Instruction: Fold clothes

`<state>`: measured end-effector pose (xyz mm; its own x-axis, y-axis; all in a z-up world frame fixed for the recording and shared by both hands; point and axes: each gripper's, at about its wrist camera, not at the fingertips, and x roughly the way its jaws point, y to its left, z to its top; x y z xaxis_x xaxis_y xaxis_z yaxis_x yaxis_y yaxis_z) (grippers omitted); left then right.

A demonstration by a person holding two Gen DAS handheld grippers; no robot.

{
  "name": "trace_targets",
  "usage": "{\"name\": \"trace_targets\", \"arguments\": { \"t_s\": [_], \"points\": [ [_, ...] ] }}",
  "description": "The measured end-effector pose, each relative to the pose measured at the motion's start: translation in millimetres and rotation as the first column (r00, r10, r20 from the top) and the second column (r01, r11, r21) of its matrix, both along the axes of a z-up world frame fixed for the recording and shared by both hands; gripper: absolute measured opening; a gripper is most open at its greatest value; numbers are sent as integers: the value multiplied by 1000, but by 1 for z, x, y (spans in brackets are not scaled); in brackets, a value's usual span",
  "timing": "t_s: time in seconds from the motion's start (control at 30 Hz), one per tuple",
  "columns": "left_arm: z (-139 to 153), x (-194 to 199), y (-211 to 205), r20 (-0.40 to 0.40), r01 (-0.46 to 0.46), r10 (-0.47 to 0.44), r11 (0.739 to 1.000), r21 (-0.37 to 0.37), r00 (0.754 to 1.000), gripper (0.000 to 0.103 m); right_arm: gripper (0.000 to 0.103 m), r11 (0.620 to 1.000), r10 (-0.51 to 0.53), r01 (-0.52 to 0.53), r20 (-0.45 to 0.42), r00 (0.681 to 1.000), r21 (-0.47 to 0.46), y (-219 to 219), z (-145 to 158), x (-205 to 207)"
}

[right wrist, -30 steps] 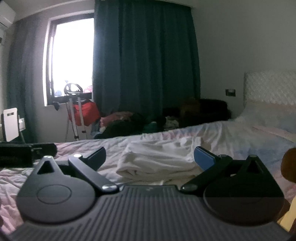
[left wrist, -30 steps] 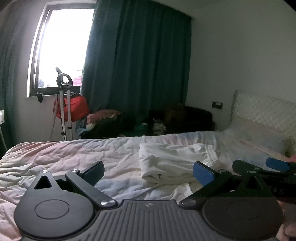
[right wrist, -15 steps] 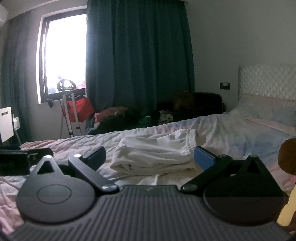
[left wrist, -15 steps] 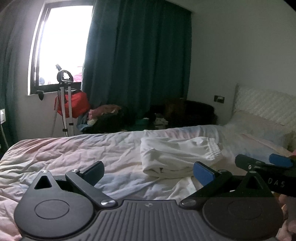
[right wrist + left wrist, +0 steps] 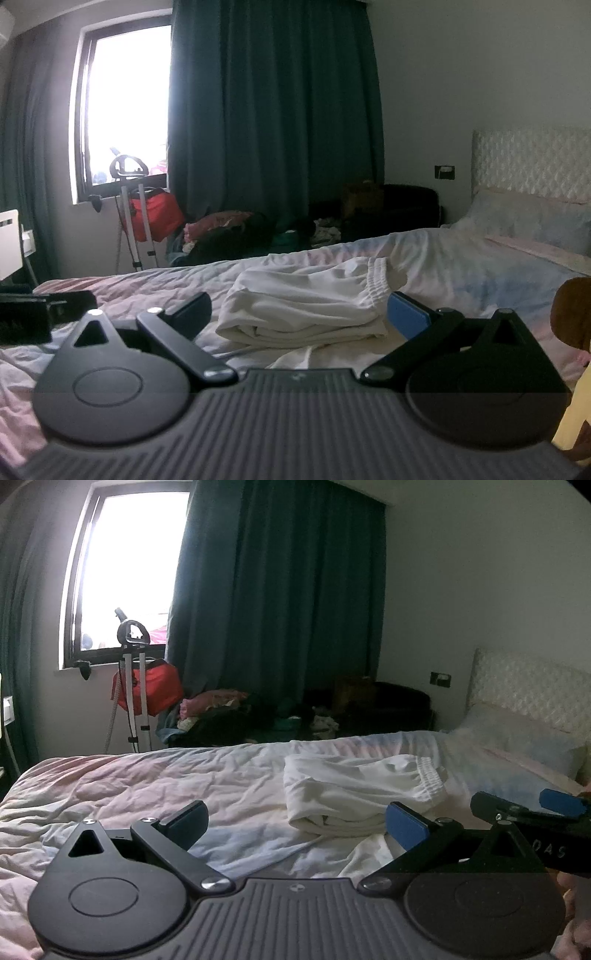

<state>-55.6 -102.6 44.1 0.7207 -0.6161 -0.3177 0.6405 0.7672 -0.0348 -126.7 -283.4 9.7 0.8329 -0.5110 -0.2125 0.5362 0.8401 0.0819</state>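
The white garment (image 5: 306,306) lies folded on the bed (image 5: 461,266), long axis crosswise, ahead of both empty grippers, jaws apart, right gripper (image 5: 299,314) looking nearer than the left gripper (image 5: 295,821).

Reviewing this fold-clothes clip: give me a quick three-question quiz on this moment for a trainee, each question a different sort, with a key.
1. True or false: the left gripper is clamped on the white garment.
2. Multiple choice: where does the white garment lie? A) on the floor by the window B) on the bed, folded into a bundle C) hanging on the curtain
3. Fill in: the jaws of the right gripper are ____.

Key
1. False; its jaws stand apart and hold nothing.
2. B; the elastic waistband faces the pillow end.
3. Open, with the garment lying beyond the fingertips.
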Motion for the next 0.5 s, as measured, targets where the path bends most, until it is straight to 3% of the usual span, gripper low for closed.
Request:
{"name": "trace_targets", "arguments": {
  "t_s": [0.5],
  "points": [
    [-4,2,-2,-10,13,-12,1000,12,1000,103,103,1000,1,-1,-14,1000,-9,2,0,3]
  ]
}}
